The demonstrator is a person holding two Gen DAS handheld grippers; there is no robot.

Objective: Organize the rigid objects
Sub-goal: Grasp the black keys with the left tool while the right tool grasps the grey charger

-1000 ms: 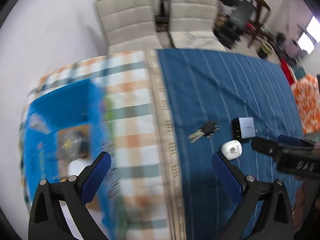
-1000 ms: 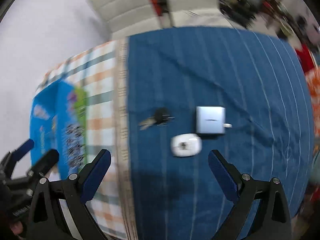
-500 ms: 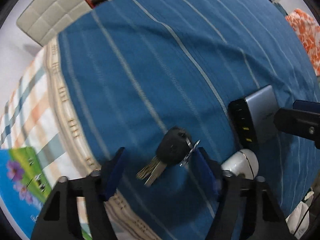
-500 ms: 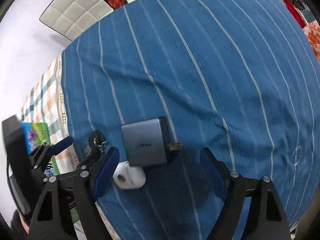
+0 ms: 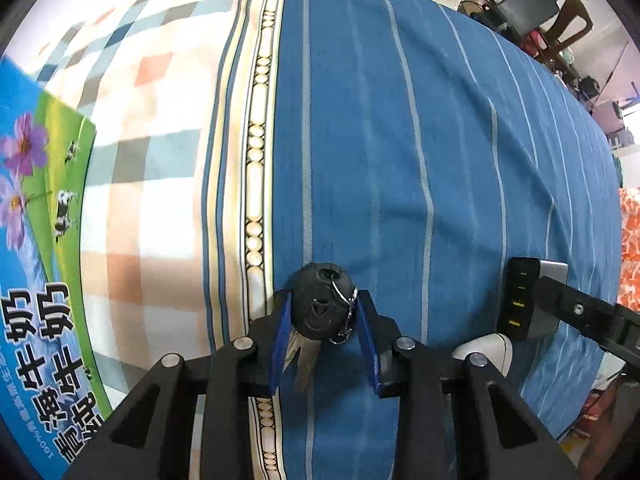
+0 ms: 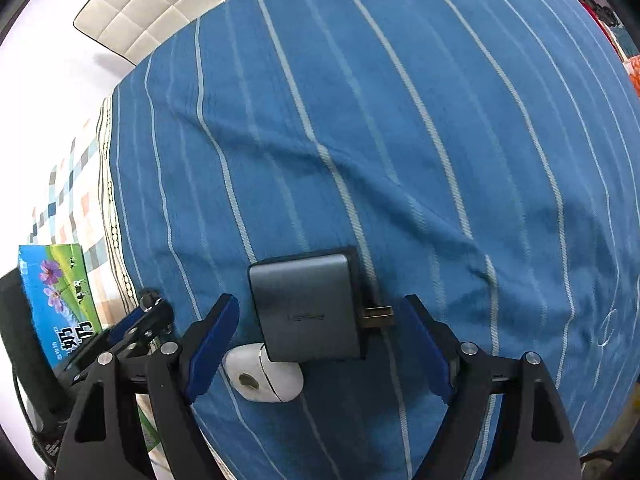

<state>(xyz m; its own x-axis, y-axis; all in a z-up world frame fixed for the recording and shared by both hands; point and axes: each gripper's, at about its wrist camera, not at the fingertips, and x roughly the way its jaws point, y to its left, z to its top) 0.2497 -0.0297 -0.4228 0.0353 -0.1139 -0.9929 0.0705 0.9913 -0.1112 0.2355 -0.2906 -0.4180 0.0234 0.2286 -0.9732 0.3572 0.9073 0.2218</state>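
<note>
A black car key fob (image 5: 320, 312) with metal keys lies on the blue striped cloth (image 5: 400, 160). My left gripper (image 5: 323, 300) points down over it, its jaws closing, and both blue pads touch the fob's sides. A grey charger (image 6: 304, 308) with its plug prongs out lies flat between the spread pads of my right gripper (image 6: 319, 308), with a gap on each side. A white earbud case (image 6: 262, 376) rests against the charger's near left corner, beside the left finger. In the left wrist view the charger (image 5: 520, 300) and the case (image 5: 486, 350) show at the lower right.
A blue and green milk carton box (image 5: 40, 280) lies on the checked cloth (image 5: 152, 140) at the left. It shows in the right wrist view too, as the box (image 6: 56, 292). White padded chairs (image 6: 148, 8) stand beyond the table. Household clutter (image 5: 532, 4) fills the far right.
Both grippers have come down close to the cloth. The left one swung from the box side to the keys and narrowed onto the fob. The right one narrowed and now straddles the charger.
</note>
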